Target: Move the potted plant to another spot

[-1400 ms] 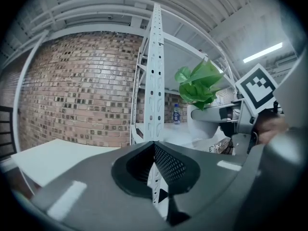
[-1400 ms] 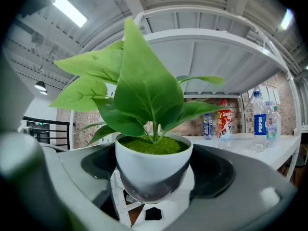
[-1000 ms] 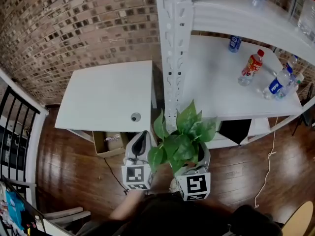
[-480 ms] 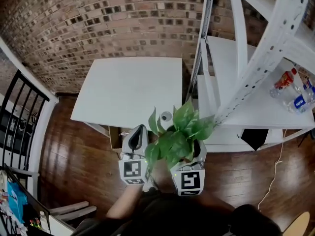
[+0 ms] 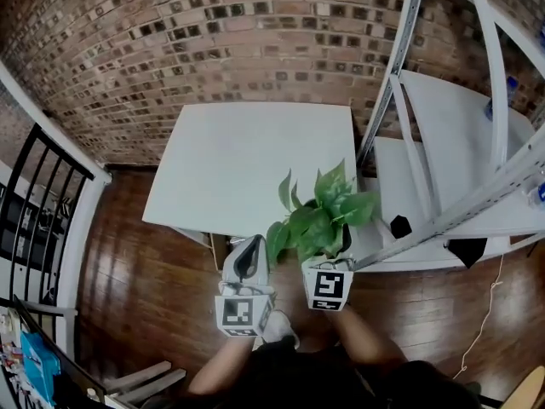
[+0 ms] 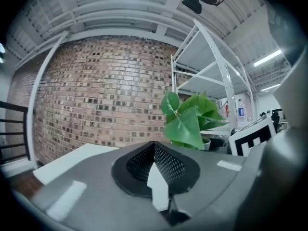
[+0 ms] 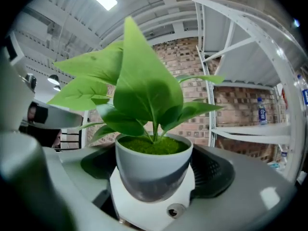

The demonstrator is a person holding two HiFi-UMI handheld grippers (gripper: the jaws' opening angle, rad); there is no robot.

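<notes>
Potted plant (image 5: 322,216) in right gripper (image 7: 153,189), pot (image 7: 153,170) mostly under leaves (image 5: 300,222).

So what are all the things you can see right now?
potted plant: one, green leaves in a white pot, between the right gripper's jaws
table: one, white, against the brick wall
shelving rack: one, white, right of the table
bottle: one, clear with a blue label, on a rack shelf
brick wall: one, brown, behind the table
floor: one, dark wood, below everything
railing: one, black, far left
left gripper: one, grey, shut and empty
right gripper: one, grey, shut on the pot
</notes>
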